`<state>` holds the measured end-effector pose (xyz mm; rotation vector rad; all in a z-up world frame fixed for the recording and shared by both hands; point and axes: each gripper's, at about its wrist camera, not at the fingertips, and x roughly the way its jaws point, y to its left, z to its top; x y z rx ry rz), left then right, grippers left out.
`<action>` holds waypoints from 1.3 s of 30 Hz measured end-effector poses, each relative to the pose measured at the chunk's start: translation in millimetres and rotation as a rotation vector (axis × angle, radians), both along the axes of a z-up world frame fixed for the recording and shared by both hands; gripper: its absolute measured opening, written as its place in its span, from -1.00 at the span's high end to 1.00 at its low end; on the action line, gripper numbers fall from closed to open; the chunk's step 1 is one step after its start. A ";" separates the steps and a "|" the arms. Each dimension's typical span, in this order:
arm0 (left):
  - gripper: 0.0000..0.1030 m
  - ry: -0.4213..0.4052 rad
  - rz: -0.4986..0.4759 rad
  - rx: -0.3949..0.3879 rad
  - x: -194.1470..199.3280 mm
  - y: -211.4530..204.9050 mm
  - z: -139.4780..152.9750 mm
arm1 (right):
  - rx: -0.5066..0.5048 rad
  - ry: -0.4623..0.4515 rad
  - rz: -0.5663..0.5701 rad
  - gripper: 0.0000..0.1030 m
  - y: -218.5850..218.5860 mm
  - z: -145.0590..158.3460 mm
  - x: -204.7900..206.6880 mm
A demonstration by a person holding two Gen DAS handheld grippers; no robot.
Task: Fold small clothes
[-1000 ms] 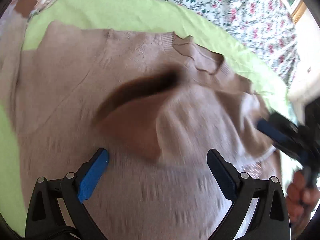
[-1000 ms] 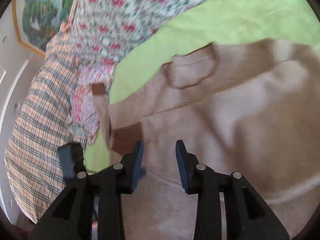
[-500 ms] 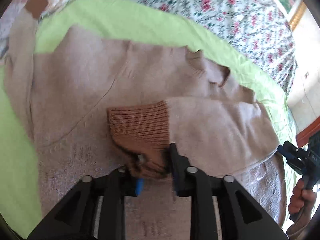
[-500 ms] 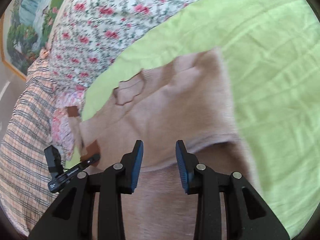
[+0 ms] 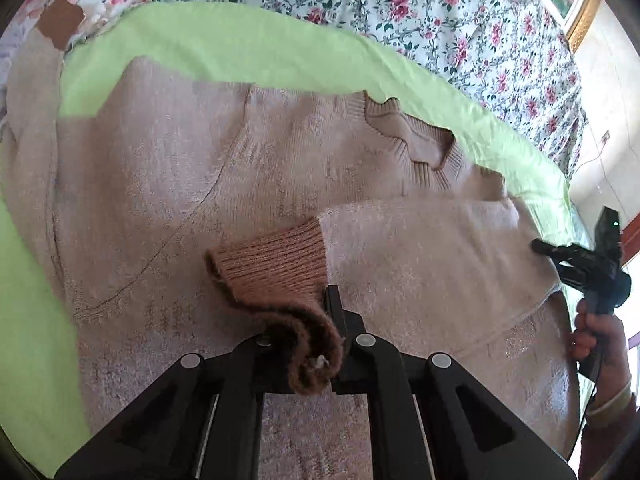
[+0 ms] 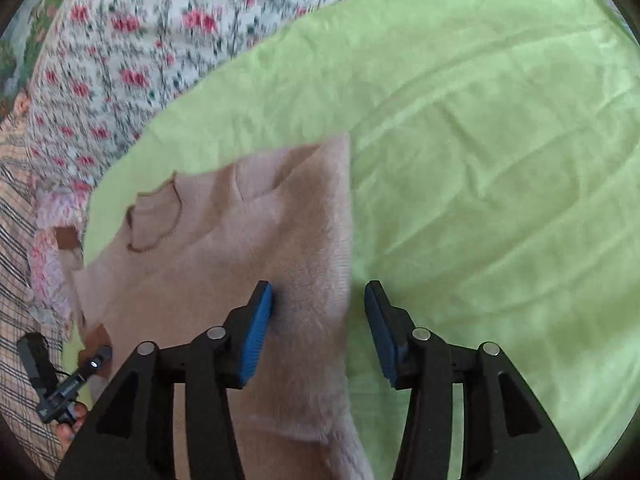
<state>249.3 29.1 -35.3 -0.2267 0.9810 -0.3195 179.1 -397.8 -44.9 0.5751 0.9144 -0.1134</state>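
Left gripper (image 5: 316, 340) clamped on sweater cuff (image 5: 276, 268); right gripper (image 6: 318, 320) agape

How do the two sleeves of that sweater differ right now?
The right sleeve lies folded across the sweater's chest; the left sleeve stretches outward past the green sheet. The right sleeve's brown cuff is pinched in the left gripper; the left sleeve's cuff lies free on the floral bedding. Both are beige with brown ribbed cuffs.

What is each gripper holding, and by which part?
Left gripper: shut on the sweater by its brown ribbed cuff. Right gripper: open, holding nothing.
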 end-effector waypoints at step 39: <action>-0.45 -0.067 0.347 0.174 52.2 164.9 56.3 | 0.080 -0.088 0.204 0.09 121.6 22.4 -72.2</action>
